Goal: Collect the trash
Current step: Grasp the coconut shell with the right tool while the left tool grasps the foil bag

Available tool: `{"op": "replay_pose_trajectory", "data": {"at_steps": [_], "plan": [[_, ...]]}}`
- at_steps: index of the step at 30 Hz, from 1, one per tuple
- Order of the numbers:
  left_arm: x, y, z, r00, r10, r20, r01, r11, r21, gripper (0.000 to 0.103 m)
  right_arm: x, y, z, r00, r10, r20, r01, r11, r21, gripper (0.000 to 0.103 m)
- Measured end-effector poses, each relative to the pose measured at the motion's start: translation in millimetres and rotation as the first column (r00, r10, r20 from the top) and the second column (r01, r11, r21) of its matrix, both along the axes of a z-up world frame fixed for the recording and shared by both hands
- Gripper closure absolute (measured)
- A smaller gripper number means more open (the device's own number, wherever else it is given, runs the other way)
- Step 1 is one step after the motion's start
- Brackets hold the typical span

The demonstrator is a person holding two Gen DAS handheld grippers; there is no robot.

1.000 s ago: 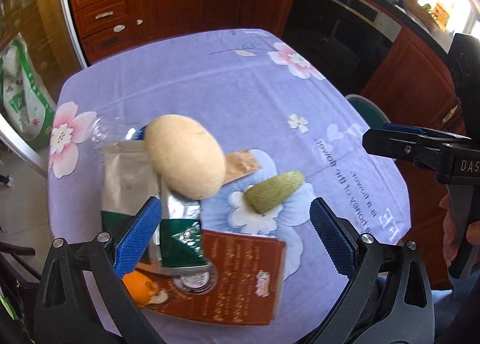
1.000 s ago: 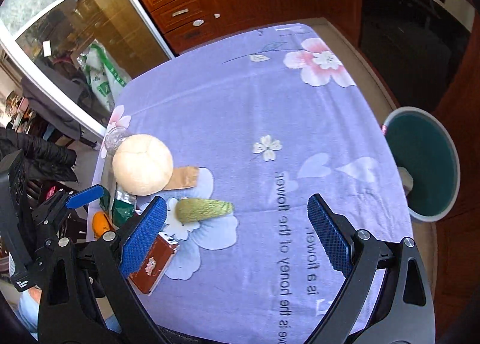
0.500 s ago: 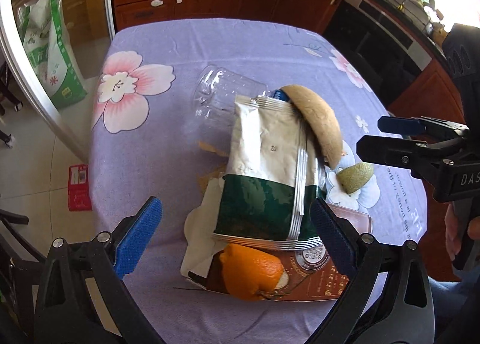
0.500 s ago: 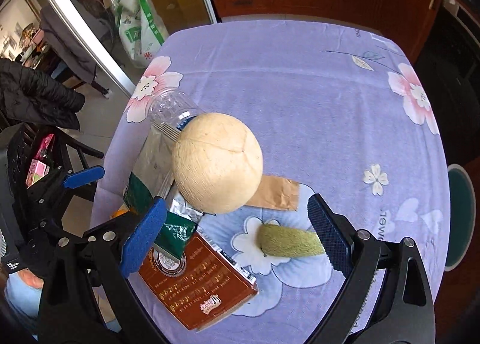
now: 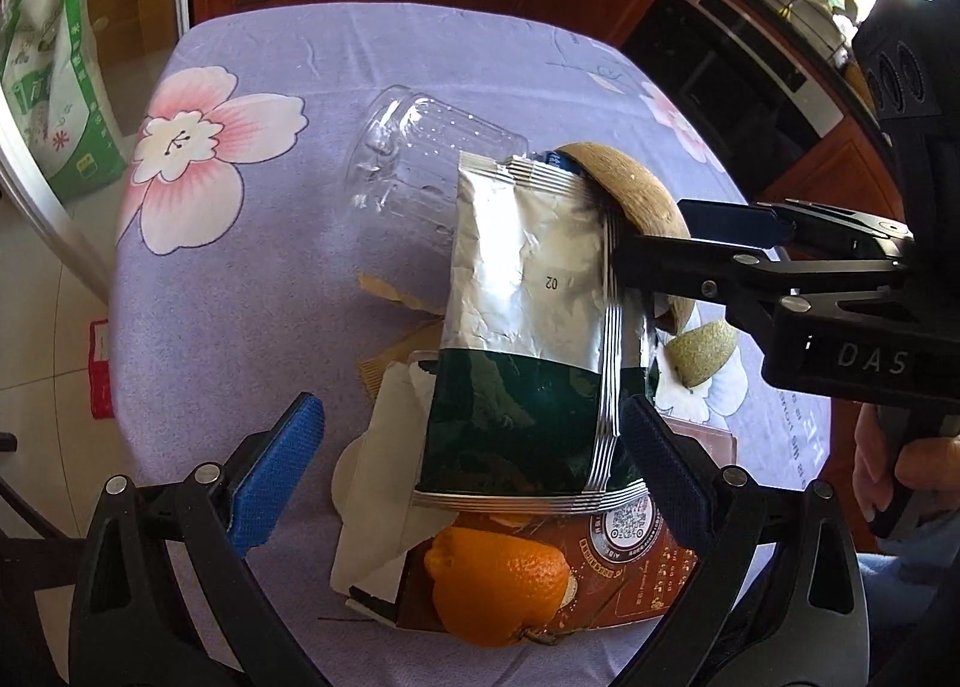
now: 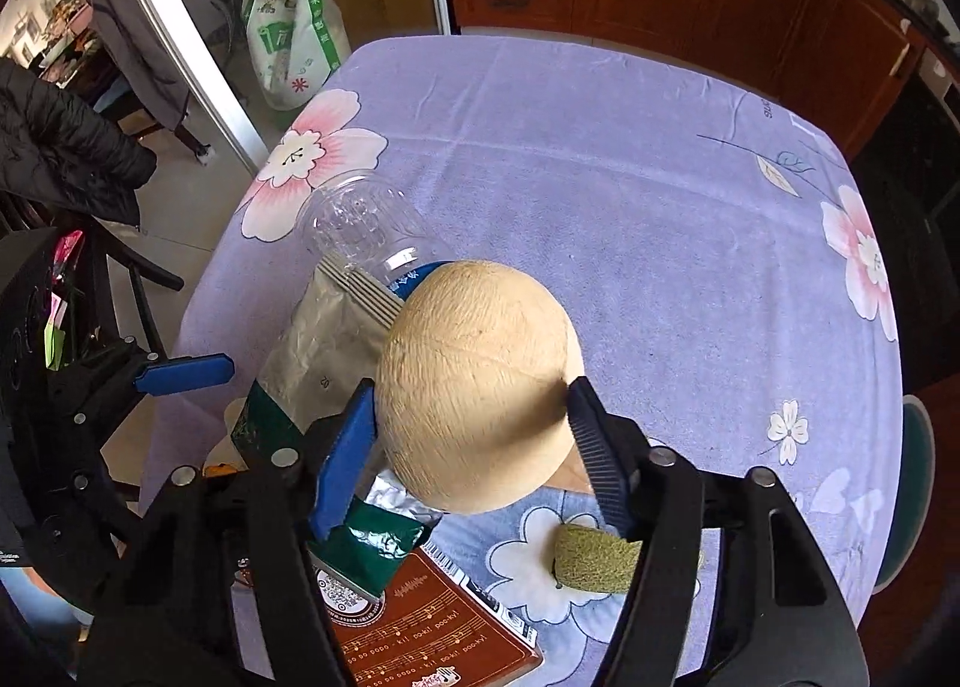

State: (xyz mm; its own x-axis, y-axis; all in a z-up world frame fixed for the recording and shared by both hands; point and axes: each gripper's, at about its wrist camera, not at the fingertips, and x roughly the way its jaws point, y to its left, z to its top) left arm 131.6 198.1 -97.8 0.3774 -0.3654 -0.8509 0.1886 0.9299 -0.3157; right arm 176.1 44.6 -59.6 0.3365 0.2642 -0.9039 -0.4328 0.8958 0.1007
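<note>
Right tongs clamped on the melon half, left tongs wide over the pile

The right tongs (image 6: 471, 435) have both pads pressed against the sides of the pale melon half (image 6: 474, 381), which sits dome-up on the trash heap near the table's (image 6: 600, 147) left edge. The left tongs (image 5: 474, 471) hang spread wide above the silver and green foil pouch (image 5: 528, 327), not touching it. The pouch leans on a clear plastic bottle (image 5: 414, 153) lying on its side toward the far-left corner. Under the pouch there's white paper (image 5: 378, 459), and a brown box (image 6: 432, 627) at the near edge with an orange (image 5: 498, 585) sitting on it. A green rind chunk (image 6: 594, 561) lies just beside the melon, on the cloth's white flower.
</note>
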Motion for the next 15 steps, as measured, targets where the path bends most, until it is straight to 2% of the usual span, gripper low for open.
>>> {"op": "replay_pose_trajectory", "data": {"at_steps": [3,6,7,9,10,12,15], "plan": [[2.3,-9.5,0.7,1.0,-0.019,0.008,0.019,1.0,0.005,0.004,0.5,-13.6,5.9,1.0,-0.025,0.006,0.025,0.999,0.021,0.05],[-0.6,-18.0,8.2,0.999,-0.025,0.047,0.024,1.0,0.009,0.007,1.9,-31.0,11.4,0.998,-0.065,0.018,0.064,0.997,0.03,0.064],[-2.7,-19.7,10.9,0.998,-0.027,0.06,0.027,1.0,0.01,0.011,3.4,-38.5,12.0,0.996,-0.083,0.018,0.082,0.996,0.036,0.069],[-3.8,-24.7,15.8,0.997,-0.039,0.069,0.038,0.999,0.013,0.027,5.4,-52.0,11.2,0.994,-0.111,0.013,0.11,0.993,0.05,0.073],[-4.8,-27.5,18.3,0.996,-0.043,0.075,0.042,0.999,0.015,0.03,6.3,-58.4,9.9,0.992,-0.124,0.007,0.123,0.991,0.058,0.075],[-6.4,-34.3,22.9,0.995,-0.054,0.085,0.052,0.998,0.023,0.043,6.8,-67.4,6.5,0.991,-0.136,-0.005,0.136,0.988,0.074,0.076],[-8.5,-46.9,29.2,0.992,-0.081,0.094,0.079,0.997,0.025,0.05,7.7,-75.3,0.6,0.989,-0.15,-0.016,0.15,0.985,0.083,0.077]]}}
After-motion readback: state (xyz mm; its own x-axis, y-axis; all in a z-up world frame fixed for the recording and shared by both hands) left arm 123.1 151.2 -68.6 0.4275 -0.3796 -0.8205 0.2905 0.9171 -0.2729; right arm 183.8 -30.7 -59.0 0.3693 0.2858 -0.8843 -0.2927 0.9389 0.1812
